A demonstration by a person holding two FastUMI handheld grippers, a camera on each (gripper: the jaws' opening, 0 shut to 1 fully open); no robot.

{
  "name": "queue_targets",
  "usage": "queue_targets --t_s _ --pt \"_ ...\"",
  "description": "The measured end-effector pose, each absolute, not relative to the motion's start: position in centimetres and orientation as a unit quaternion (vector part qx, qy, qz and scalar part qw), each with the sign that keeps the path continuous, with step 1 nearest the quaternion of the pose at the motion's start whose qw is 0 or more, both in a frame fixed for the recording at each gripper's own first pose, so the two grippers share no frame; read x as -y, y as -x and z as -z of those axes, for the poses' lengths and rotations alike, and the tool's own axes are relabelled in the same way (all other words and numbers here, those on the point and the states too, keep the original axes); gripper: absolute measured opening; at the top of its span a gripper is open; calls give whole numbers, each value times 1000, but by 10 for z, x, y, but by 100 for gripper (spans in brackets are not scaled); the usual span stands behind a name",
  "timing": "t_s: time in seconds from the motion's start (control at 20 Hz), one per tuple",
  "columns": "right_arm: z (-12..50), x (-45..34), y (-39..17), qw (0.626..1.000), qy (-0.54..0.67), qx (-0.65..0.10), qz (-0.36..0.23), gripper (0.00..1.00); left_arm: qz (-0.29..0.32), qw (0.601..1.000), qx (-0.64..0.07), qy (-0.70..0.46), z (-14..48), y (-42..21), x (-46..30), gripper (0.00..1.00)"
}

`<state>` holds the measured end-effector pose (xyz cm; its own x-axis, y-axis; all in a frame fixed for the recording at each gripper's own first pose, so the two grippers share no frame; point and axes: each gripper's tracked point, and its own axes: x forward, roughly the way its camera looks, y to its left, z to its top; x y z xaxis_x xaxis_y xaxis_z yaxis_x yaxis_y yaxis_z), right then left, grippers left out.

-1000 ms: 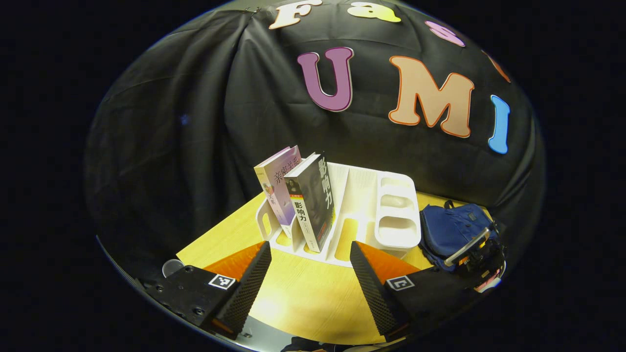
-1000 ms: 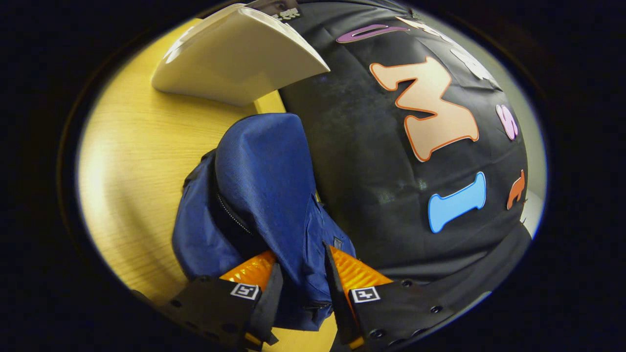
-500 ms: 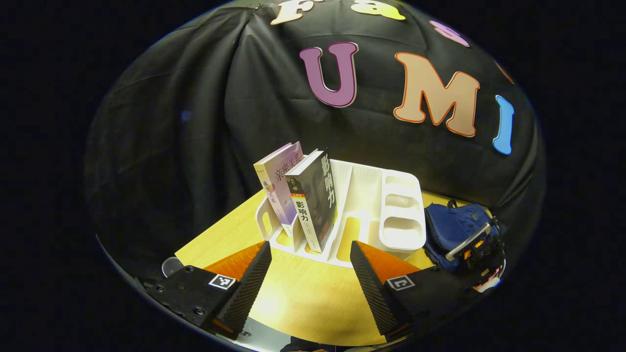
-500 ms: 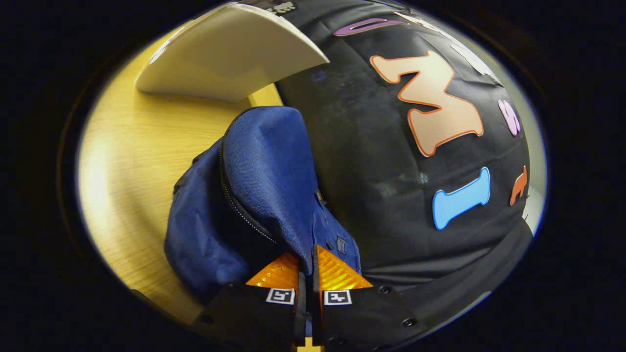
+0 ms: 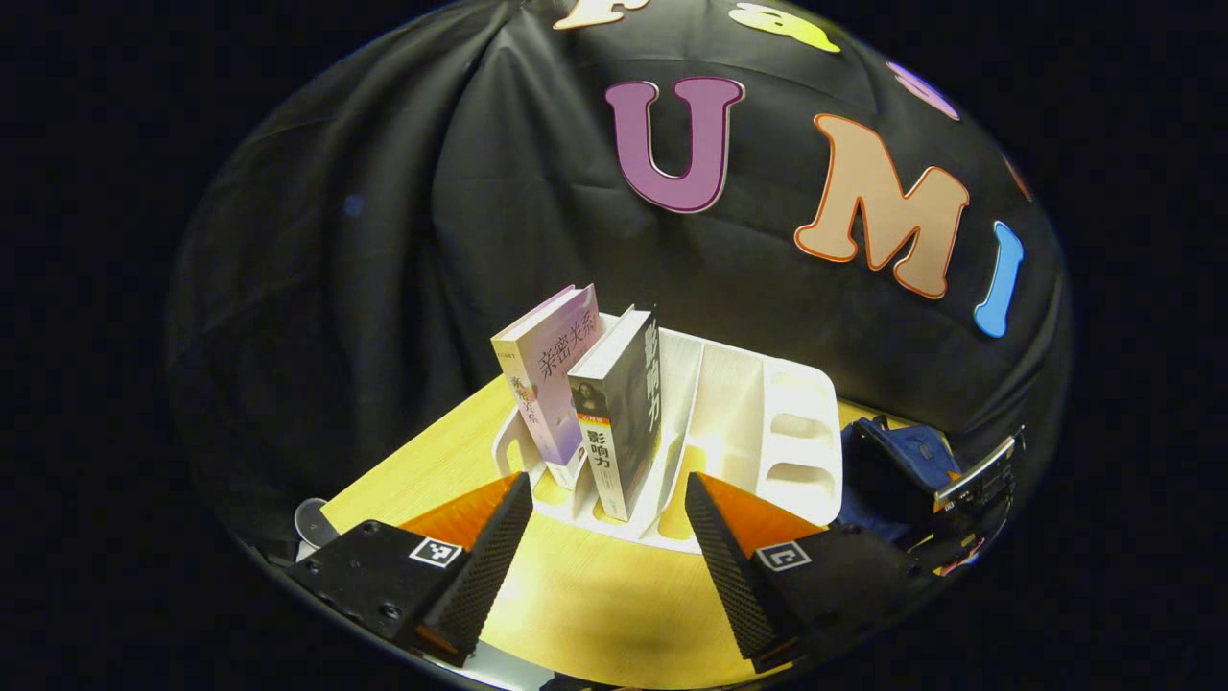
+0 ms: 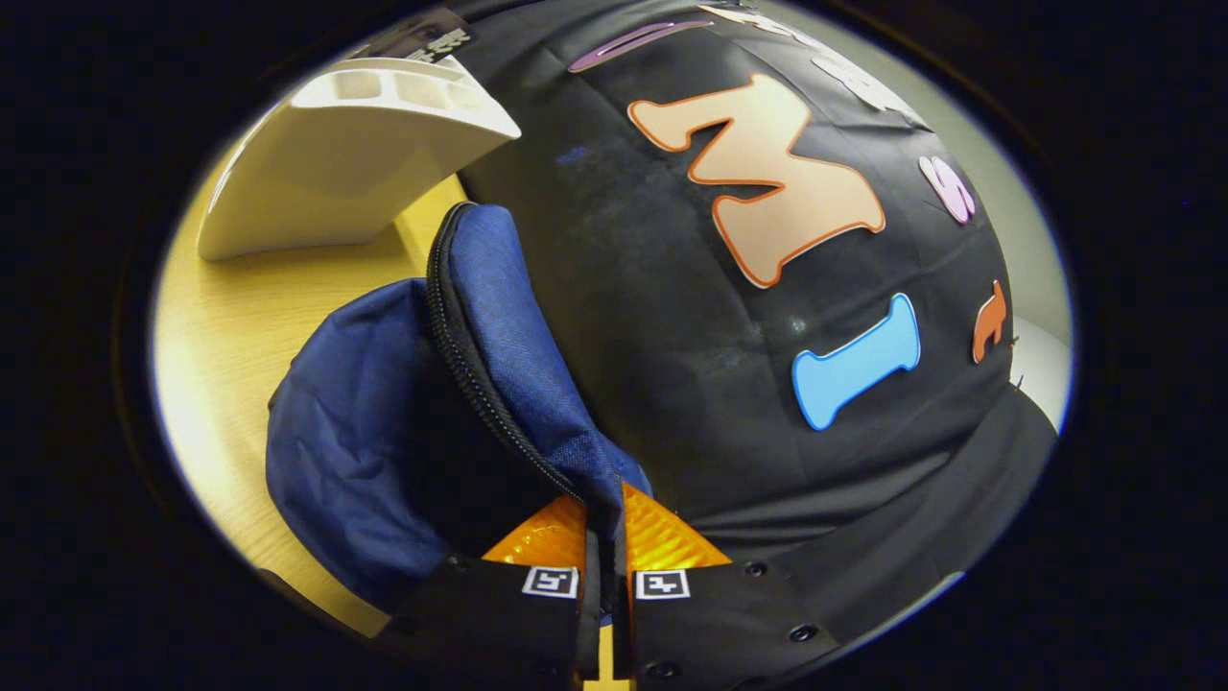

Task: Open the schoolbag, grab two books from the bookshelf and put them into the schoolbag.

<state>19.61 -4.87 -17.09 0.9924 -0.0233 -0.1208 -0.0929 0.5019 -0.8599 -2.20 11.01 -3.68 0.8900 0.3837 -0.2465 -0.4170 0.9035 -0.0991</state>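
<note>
Wooden tabletop (image 5: pixel 576 595), bearing white bookshelf (image 5: pixel 739 422) as landmark. Schoolbag (image 6: pixel 365 451): just beside the bookshelf's end, flap (image 6: pixel 508 336) lifted, mouth open; opening judged largely done. Right gripper (image 6: pixel 604 537): closed, pinching the flap's edge. Pale book (image 5: pixel 547 384) and dark book (image 5: pixel 619 413): upright in the bookshelf, neither fetched. Left gripper (image 5: pixel 609 518): spread wide, empty, just short of the dark book.

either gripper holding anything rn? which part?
Right gripper: fingers closed on the blue schoolbag, pinching the fabric flap edge beside the zipper. Left gripper: open, holding nothing, facing the books in the bookshelf.
</note>
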Motion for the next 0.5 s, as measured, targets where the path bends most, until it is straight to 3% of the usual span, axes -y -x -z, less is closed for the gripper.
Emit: queue_targets --t_s 0.5 --pt "146 63 -166 879 471 -79 -2 8 -146 973 -152 98 15 -36 -150 95"
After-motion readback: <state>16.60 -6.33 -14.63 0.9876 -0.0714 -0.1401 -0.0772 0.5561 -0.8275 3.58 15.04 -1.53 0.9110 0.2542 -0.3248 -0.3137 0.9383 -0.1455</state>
